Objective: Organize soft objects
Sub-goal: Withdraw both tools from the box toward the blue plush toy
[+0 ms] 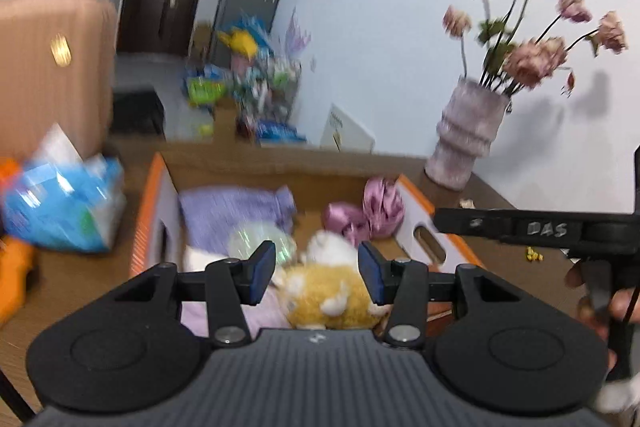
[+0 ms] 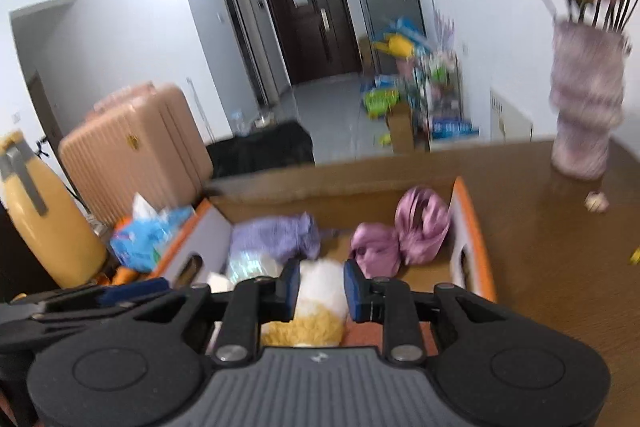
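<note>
A cardboard box [image 1: 280, 163] with orange-edged flaps sits on the wooden table. Inside lie a purple cloth [image 1: 236, 211], a shiny pink fabric bundle [image 1: 364, 215], a pale green soft item [image 1: 260, 239] and a yellow-and-white plush toy [image 1: 324, 291]. My left gripper [image 1: 316, 275] is open above the box, its pads on either side of the plush without pressing it. My right gripper [image 2: 320, 287] hangs over the same plush [image 2: 316, 303], jaws partly closed around its white end; whether they grip it is unclear. The box [image 2: 340, 183], purple cloth [image 2: 276, 239] and pink bundle [image 2: 400, 239] also show there.
A ribbed pink vase of dried flowers [image 1: 468, 139] stands on the table right of the box. A blue tissue pack [image 1: 60, 203] lies left of it. A pink suitcase [image 2: 136, 143] and a yellow jug [image 2: 44, 223] stand at the left. The other gripper [image 1: 560, 227] crosses the right side.
</note>
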Available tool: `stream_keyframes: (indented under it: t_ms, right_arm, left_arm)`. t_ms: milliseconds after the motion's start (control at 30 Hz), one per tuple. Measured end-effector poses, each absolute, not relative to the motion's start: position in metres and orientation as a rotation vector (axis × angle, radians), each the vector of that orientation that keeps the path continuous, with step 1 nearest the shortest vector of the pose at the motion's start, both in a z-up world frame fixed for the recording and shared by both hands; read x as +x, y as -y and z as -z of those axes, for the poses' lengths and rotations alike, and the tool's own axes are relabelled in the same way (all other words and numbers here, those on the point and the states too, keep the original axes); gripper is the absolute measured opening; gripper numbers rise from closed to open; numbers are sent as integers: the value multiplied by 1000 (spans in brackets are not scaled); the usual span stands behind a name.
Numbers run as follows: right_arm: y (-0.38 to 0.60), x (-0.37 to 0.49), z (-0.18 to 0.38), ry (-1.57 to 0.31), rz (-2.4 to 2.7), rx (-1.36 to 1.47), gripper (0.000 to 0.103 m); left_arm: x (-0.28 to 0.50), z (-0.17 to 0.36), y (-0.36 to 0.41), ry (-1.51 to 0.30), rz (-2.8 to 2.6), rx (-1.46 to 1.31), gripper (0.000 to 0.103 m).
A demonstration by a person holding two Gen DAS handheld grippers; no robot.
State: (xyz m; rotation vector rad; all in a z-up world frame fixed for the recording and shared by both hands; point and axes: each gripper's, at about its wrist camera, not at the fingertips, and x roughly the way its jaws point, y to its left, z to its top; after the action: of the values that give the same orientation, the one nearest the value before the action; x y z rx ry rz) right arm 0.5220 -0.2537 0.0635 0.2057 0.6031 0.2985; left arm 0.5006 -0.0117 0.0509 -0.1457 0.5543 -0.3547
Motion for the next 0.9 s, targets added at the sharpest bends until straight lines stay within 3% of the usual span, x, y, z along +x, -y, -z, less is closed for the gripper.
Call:
stream_keyframes:
  t_ms: [67,300,400,567,900]
  right_arm:
    - [261,502,-83,-552,-300,178,36]
    - [286,429,-118,-405,-302,110,51]
    - [291,397,-123,-350,-298,76,55]
    - [296,338,-116,-261,-306,40,72]
    - [296,232,-52,-217,-304,59,82]
  left_arm:
    - [482,-71,5,-506,328,-122,46]
    - [415,-114,-5,-394,244,-63,56]
    - [379,-117,-2,-352,229,-34,65]
    - [319,-107,4,-287,222,1,76]
    - [212,-47,-2,-310,147,-66,91]
